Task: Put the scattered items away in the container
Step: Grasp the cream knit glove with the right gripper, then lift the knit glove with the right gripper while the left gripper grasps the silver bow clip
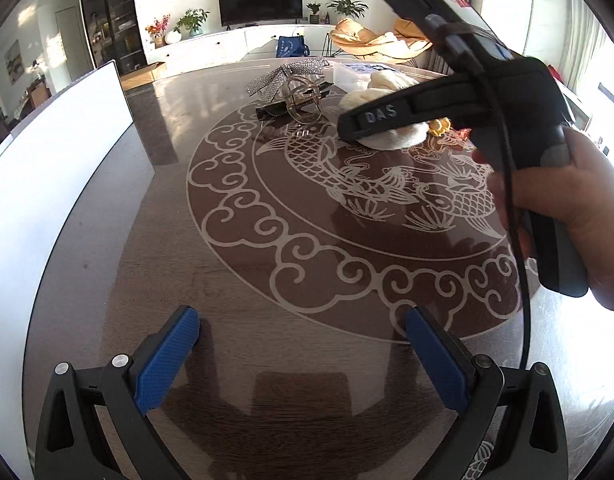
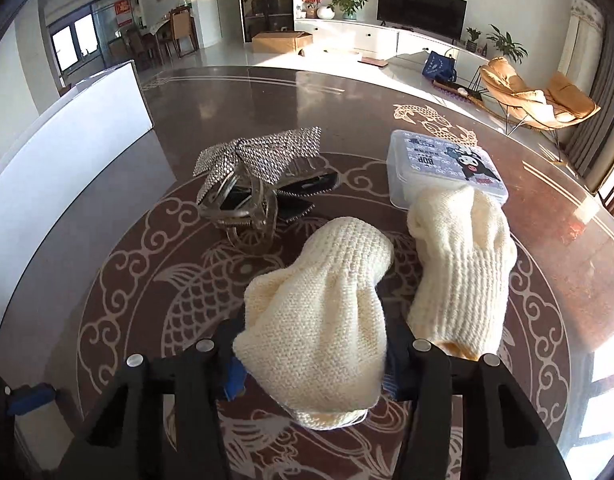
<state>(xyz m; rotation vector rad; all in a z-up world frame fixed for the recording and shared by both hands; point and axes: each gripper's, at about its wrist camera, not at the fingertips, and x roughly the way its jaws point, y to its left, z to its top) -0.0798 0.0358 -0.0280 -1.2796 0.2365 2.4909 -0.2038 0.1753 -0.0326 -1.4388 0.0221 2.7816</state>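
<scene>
Two cream knitted socks lie on the glass-topped table (image 2: 547,240). My right gripper (image 2: 315,346) is shut on the nearer sock (image 2: 319,320), with its blue pads (image 2: 235,376) pressed into the sock's sides. The second sock (image 2: 459,264) lies to the right, its far end resting against a clear plastic box (image 2: 447,160) with a cartoon lid. A rhinestone bow (image 2: 259,152), a clear claw clip (image 2: 243,208) and a black bow clip (image 2: 307,188) sit in a heap at the back left. My left gripper (image 1: 303,320) hovers open over bare table, holding nothing.
A white upright panel (image 2: 87,120) stands along the table's left edge. In the left wrist view a hand (image 1: 579,220) holds the right gripper's handle at the right, and a small yellow item (image 1: 439,126) lies behind the socks. Bare table lies in front of the left gripper.
</scene>
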